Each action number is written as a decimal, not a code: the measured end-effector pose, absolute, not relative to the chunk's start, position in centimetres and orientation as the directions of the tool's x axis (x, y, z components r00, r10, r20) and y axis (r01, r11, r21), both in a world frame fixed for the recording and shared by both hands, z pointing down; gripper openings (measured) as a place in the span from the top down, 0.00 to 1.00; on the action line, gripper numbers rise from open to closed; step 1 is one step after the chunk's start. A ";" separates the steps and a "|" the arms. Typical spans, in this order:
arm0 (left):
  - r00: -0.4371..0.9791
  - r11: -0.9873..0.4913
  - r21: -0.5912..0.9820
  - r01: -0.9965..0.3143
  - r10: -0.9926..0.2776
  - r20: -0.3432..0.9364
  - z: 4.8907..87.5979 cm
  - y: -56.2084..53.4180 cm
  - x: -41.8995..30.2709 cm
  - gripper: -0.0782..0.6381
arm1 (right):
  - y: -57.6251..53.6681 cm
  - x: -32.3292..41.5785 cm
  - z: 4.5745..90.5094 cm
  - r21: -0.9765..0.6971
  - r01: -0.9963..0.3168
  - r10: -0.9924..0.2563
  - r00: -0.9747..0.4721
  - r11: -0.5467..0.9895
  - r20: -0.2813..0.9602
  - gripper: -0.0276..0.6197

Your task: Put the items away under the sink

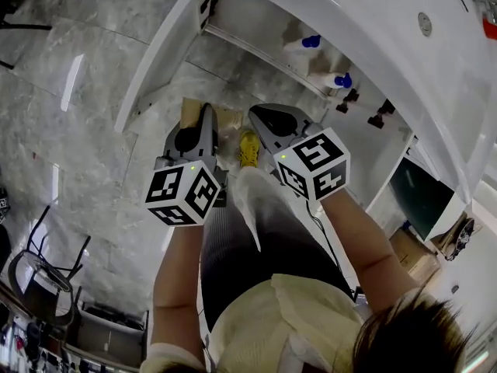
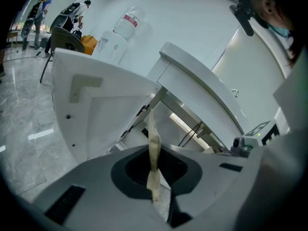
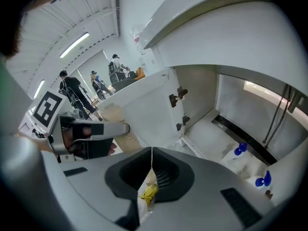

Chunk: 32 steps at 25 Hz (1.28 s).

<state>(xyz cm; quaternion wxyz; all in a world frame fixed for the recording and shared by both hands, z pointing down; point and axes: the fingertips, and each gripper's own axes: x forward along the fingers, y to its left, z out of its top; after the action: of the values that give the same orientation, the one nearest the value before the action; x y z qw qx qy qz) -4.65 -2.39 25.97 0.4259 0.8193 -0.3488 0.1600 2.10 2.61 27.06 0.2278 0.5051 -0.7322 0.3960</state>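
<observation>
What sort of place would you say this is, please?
Most likely a mock-up sink unit in a large open hall, not a home. The white sink cabinet stands open on a polished stone floor, blue-capped bottles sit inside, and several people stand in the distance.

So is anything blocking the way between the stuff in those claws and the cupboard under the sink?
Nothing visible does. The cupboard door stands wide open, and the cupboard floor just inside is bare; two blue-capped bottles stand further in, off to the right.
</observation>
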 end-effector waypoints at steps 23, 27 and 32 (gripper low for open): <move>0.702 -0.382 0.590 -0.712 -0.421 0.575 33.7 -4.2 -2.9 0.82 | -0.1 5.5 34.2 -0.331 -0.939 -0.587 -0.324 0.099 0.742 0.92; 0.703 -0.381 0.592 -0.711 -0.412 0.579 34.8 -4.0 -2.6 0.82 | -0.5 5.6 35.0 -0.329 -0.939 -0.591 -0.320 0.097 0.740 0.92; 0.704 -0.378 0.595 -0.709 -0.415 0.576 35.9 -4.2 -1.8 0.82 | -0.8 5.9 36.1 -0.320 -0.942 -0.591 -0.317 0.104 0.742 0.92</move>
<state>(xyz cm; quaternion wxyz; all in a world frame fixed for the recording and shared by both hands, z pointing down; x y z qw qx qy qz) -1.76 -4.25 35.91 0.4376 0.8128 -0.3460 0.1679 5.91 -0.76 36.09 0.2223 0.5403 -0.7091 0.3949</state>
